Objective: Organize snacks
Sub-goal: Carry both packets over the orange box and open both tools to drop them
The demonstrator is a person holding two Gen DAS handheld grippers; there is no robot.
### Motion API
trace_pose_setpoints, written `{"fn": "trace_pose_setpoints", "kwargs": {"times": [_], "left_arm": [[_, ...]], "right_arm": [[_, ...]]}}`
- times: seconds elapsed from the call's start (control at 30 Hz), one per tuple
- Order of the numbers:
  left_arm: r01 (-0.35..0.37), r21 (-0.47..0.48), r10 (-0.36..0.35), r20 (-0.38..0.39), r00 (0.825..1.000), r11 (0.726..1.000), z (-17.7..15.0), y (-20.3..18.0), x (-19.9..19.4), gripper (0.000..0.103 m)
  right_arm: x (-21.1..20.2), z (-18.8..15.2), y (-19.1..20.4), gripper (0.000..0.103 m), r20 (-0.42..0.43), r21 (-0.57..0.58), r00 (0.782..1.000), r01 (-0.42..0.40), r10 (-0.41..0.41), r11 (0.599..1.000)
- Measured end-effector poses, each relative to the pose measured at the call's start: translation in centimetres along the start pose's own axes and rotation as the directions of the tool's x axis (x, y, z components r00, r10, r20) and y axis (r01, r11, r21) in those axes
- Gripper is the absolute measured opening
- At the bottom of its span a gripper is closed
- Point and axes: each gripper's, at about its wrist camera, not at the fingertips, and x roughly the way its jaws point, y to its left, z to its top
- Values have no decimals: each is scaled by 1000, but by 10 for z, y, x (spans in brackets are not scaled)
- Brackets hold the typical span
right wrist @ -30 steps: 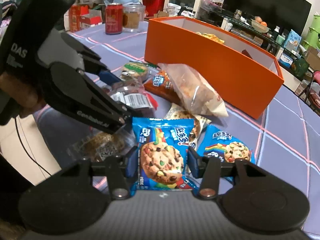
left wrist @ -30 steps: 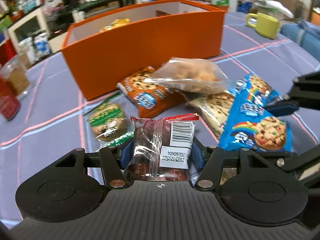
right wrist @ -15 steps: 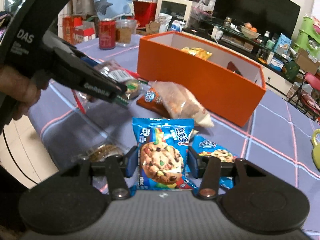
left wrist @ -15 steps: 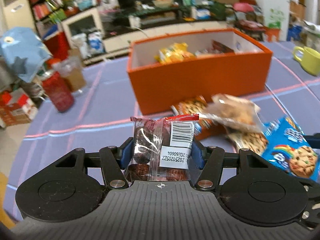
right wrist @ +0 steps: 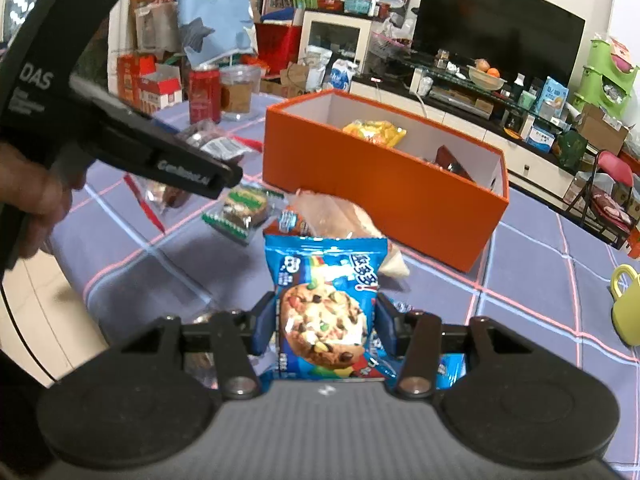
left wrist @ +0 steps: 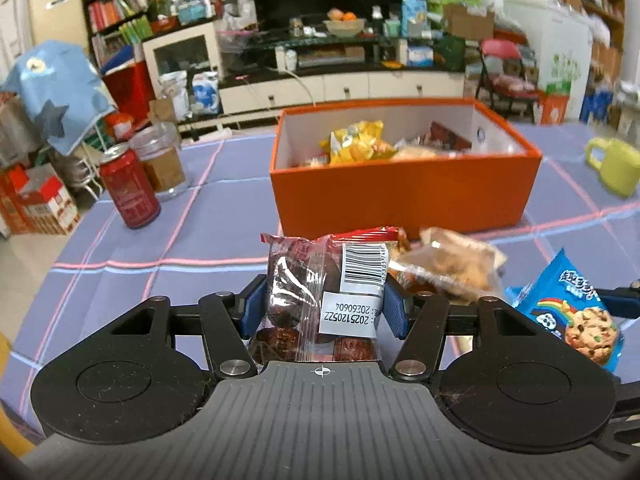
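Both grippers have risen from the pile since the earlier frames, each carrying a packet clear of the tablecloth (left wrist: 224, 216). Left gripper (left wrist: 322, 306): blue pads pinch a clear packet of dark snacks (left wrist: 320, 292), barcode label facing the camera. Right gripper (right wrist: 322, 326): pads pinch a blue cookie packet (right wrist: 326, 308), held upright; it also shows at the right edge of the left view.

Below and just beyond them, loose snacks lie on the cloth: a clear bag of pale pieces (left wrist: 448, 268), an orange cookie pack (right wrist: 290, 218) partly beneath it, and a green-edged packet (right wrist: 242, 210) further left. Another blue packet (right wrist: 450, 368) lies under the right gripper.

Farther off stands the orange box (left wrist: 404, 196), open, with a yellow packet (left wrist: 356, 146) and other snacks inside. Left of it stand a red can (left wrist: 130, 188) and a clear jar (left wrist: 160, 166). At far right stands a yellow-green mug (left wrist: 616, 164).
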Motion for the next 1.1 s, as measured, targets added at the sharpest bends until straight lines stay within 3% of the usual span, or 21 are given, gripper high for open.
{"fn": "trace_pose_setpoints", "kwargs": {"times": [0.17, 0.33, 0.47, 0.63, 0.77, 0.93, 1.07, 1.1], "left_arm": [[-11, -28, 12, 49, 999, 1000, 14, 5, -9, 23], [39, -95, -32, 73, 997, 995, 26, 17, -14, 23], [36, -95, -27, 94, 995, 995, 34, 17, -7, 23], [67, -124, -53, 110, 993, 990, 55, 25, 9, 23], [53, -121, -35, 146, 989, 991, 82, 30, 19, 23], [39, -151, -14, 162, 987, 988, 126, 34, 59, 23], [33, -165, -20, 82, 996, 986, 150, 35, 118, 29], [23, -158, -16, 41, 999, 987, 152, 34, 133, 33]], "right_arm": [[-4, 8, -15, 51, 32, 48, 999, 13, -15, 999], [-5, 17, -35, 51, 50, 107, 998, 21, -27, 994], [-4, 29, -54, 51, 69, 140, 997, 37, -47, 989], [4, 54, -72, 51, 108, 177, 991, 55, -75, 983], [21, 86, -91, 51, 151, 202, 984, 60, -92, 978], [67, 126, -113, 51, 146, 227, 984, 64, -99, 972], [108, 147, -126, 52, 118, 241, 987, 80, -111, 967], [116, 150, -128, 63, 111, 239, 985, 100, -130, 966]]}}
